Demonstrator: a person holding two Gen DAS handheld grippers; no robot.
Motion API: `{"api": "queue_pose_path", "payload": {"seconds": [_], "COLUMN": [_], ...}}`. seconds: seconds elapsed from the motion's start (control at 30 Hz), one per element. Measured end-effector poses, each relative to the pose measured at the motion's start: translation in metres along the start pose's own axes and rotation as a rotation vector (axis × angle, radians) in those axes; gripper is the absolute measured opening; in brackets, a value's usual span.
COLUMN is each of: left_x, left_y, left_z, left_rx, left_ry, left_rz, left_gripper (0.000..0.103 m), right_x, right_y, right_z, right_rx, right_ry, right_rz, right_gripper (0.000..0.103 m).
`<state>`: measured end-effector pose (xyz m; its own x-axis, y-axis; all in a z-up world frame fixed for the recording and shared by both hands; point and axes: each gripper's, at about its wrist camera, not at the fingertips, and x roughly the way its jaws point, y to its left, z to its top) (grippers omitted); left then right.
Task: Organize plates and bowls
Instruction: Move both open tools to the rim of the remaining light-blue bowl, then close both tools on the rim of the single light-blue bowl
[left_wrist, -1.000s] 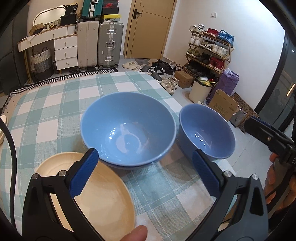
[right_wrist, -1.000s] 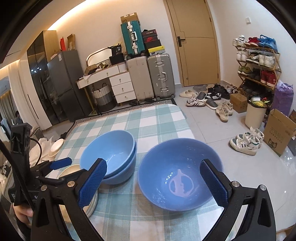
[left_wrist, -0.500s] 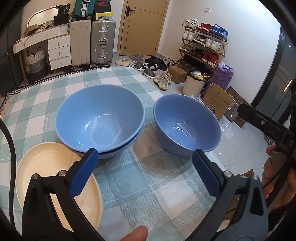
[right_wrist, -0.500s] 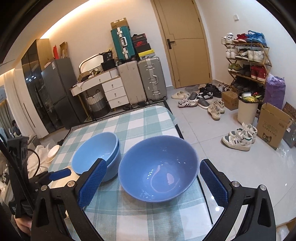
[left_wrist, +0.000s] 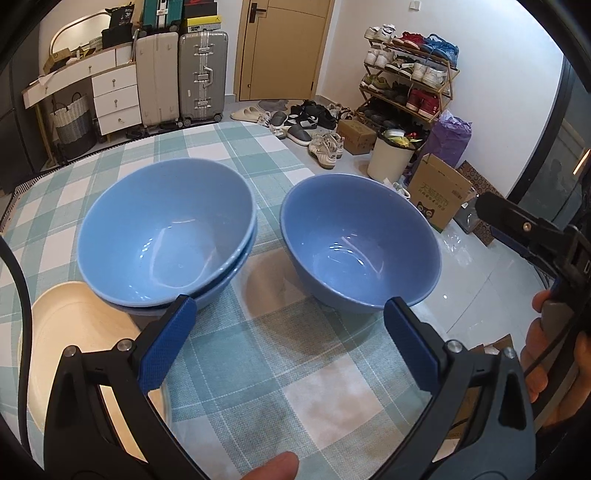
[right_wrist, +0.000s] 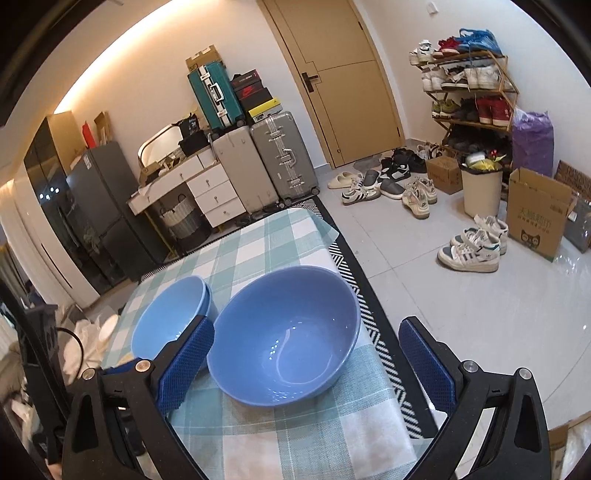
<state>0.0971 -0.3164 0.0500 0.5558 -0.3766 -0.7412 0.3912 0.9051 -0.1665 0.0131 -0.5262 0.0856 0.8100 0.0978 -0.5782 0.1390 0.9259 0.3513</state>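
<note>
Two nested blue bowls sit on the checked tablecloth, partly over a cream plate at the lower left. A single blue bowl stands to their right near the table's edge. My left gripper is open and empty, a little short of both. In the right wrist view the single bowl lies ahead between the fingers of my open, empty right gripper, with the stacked bowls to its left. The right gripper's body shows at the right of the left wrist view.
The table's right edge drops to a tiled floor. Suitcases, a white drawer unit, a shoe rack, loose shoes, a bin and a cardboard box stand beyond.
Both grippers have swung to the right and pulled back a little. The single bowl now sits more centrally in the left view and the stacked bowls have shifted left. Bowls and plate have not moved.
</note>
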Motion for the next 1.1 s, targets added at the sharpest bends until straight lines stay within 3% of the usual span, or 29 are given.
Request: {"api": "queue_pose_path", "payload": {"seconds": [0.3,0.43,0.5,0.57,0.73,0.9,1.1], "left_x": [0.013,0.015,0.016,0.02,0.033,0.047,0.065], "left_y": [-0.012,-0.019,-0.021,-0.023,-0.025,-0.021,-0.017], "left_z": [0.003,0.003,0.002,0.001,-0.001,0.003,0.007], "left_rx": [-0.019,0.004,0.016,0.019,0.004,-0.052,-0.078], "left_ry": [0.012,0.007,0.016,0.032,0.051,0.06,0.07], "left_rz": [-0.085,-0.115,-0.117,-0.115,-0.126,-0.122,-0.114], "left_gripper": [0.094,0.087,0.072,0.067,0.06,0.054,0.049], "right_x": [0.016,0.023,0.025,0.027,0.033,0.043,0.056], "right_y": [-0.011,-0.015,-0.015,-0.015,-0.015,-0.02,-0.025], "right_z": [-0.003,-0.005,-0.005,-0.007,-0.009,-0.013,-0.02], "right_rx": [0.01,0.02,0.019,0.012,0.012,0.021,0.03], "right_ry": [0.036,0.049,0.057,0.064,0.078,0.091,0.103], "right_rz": [0.006,0.012,0.016,0.017,0.02,0.012,0.021], "right_gripper": [0.102,0.094,0.088,0.084,0.072,0.069,0.055]}}
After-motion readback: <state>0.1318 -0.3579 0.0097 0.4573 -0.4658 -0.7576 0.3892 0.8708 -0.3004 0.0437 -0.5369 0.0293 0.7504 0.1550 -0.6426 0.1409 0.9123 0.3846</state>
